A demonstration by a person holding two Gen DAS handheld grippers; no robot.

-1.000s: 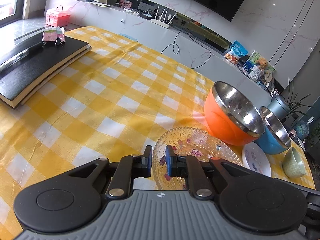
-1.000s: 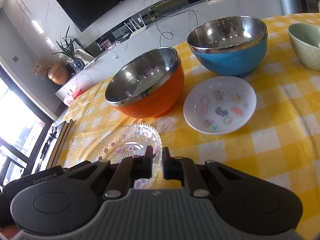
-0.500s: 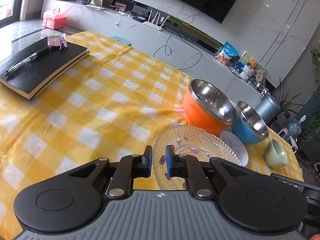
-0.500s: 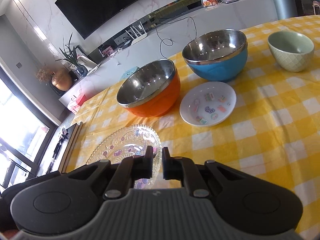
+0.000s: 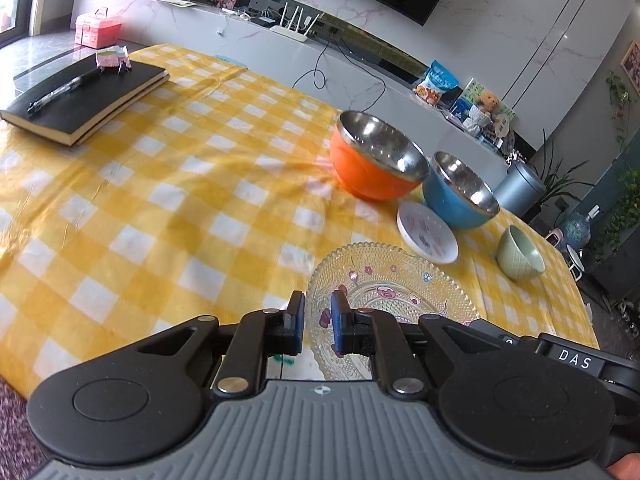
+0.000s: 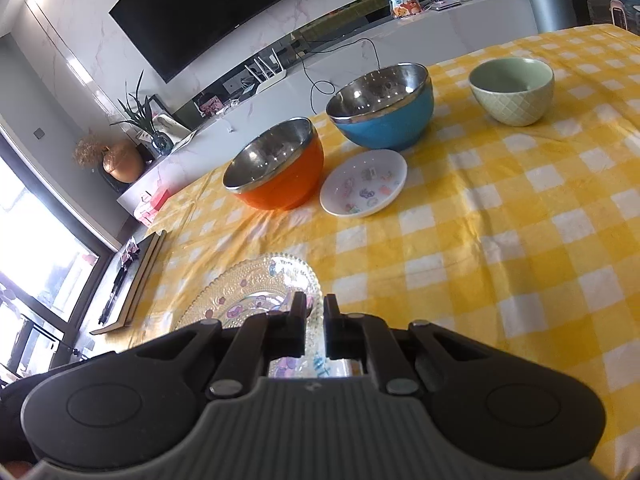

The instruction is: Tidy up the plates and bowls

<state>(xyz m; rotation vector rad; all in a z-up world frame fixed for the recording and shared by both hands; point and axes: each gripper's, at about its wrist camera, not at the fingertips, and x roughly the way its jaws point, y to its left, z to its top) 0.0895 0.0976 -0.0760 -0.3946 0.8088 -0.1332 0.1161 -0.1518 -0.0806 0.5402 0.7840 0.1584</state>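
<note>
Hiding glass plate rim; grippers clamped.

Tabletop wearing a yellow-and-white checked cloth. Sitting directly on it: orange steel-lined bowl, blue steel-lined bowl just beside it, small white patterned dish in front of both, green ceramic bowl apart, black notebooks lying at the far corner.

Black notebook with pen on yellow checked tablecloth; wall-mounted television.
</note>
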